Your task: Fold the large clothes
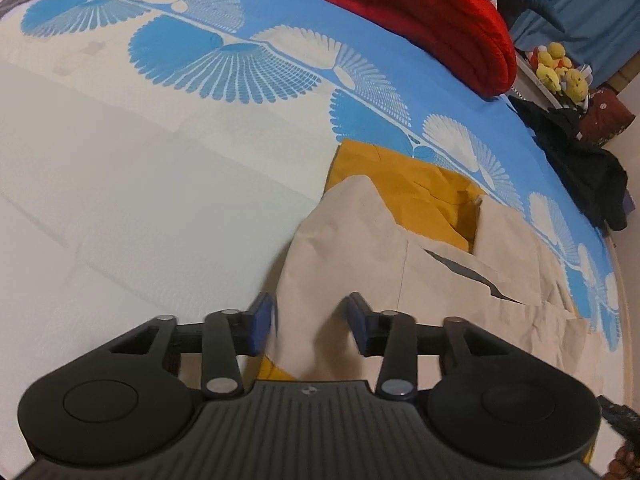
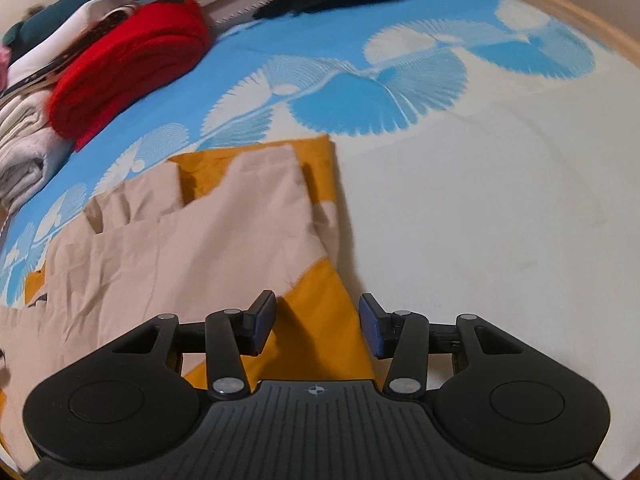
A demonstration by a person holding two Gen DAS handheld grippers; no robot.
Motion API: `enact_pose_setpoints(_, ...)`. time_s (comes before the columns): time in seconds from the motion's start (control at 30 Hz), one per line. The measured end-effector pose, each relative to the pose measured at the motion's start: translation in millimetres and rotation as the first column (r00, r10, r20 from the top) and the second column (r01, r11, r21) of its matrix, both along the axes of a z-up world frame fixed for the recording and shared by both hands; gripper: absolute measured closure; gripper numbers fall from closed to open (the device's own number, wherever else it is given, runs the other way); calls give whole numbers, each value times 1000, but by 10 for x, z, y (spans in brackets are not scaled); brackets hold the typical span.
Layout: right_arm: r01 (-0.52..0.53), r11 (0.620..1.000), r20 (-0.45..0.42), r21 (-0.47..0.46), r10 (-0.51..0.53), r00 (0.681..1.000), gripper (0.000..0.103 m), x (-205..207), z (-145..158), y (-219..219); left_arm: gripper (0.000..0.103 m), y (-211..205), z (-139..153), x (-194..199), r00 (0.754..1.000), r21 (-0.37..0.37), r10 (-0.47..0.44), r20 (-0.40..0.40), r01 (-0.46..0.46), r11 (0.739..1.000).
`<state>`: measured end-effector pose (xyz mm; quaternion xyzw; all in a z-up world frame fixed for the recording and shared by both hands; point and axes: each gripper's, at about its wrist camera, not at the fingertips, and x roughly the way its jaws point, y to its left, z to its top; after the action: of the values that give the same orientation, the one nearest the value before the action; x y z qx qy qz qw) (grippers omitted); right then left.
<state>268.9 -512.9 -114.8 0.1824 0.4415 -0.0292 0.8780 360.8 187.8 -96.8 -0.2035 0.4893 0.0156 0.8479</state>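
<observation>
A large beige garment with a mustard-yellow lining point(image 1: 360, 236) lies crumpled on a bed covered by a blue and white sheet with fan-shaped prints point(image 1: 160, 140), near its blue patterned band. In the left wrist view, the left gripper point(image 1: 310, 324) points down over a raised beige fold; its blue-padded fingers point(image 1: 262, 320) stand apart on either side of the fold, released, not pressing it. In the right wrist view, the right gripper point(image 2: 318, 326) hovers over a mustard-yellow corner of the same garment point(image 2: 224, 216); its fingers point(image 2: 264, 322) are also parted, with the yellow cloth lying between them but not clamped. A folded red quilted blanket point(image 1: 432, 20) sits at the far side of the bed beside a stack of folded pale cloths point(image 2: 24, 152). Off the bed, a white tray or shelf point(image 1: 536, 84) holds yellow plush toys point(image 1: 560, 70); a dark garment point(image 1: 580, 160) is heaped near it.
</observation>
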Motion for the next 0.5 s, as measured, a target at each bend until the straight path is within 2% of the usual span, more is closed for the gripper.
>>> enact_pose_setpoints(0.07,-16,999,27,-31,17,999,63,14,41,42,89,-26,-10,35,1000,6,-6,1,6,1000)
enact_pose_setpoints(0.13,-28,998,43,-54,30,999,73,30,57,57,100,-64,0,66,1000,25,-24,13,24,999)
enact_pose_setpoints(0.2,-34,997,49,-67,37,998,92,45,49,54,102,-136,60,79,998,75,-50,47,47,996)
enact_pose_setpoints(0.27,-54,996,75,-76,60,995,99,50,81,70,102,-223,212,53,988,145,-79,131,59,988)
enact_pose_setpoints(0.33,-48,997,132,-56,55,990,101,26,205,52,102,-310,416,6,963,214,-101,251,47,976)
enact_pose_setpoints(0.4,27,1000,227,10,-28,974,101,-41,393,-55,102,-357,553,-27,933,249,-97,348,8,968)
enact_pose_setpoints(0.43,61,997,285,37,-70,956,101,-87,492,-105,102,-375,590,-16,921,251,-82,381,-17,968)
enact_pose_setpoints(0.5,93,995,390,44,-102,915,102,-143,637,-121,102,-421,575,54,919,276,-61,389,-53,960)
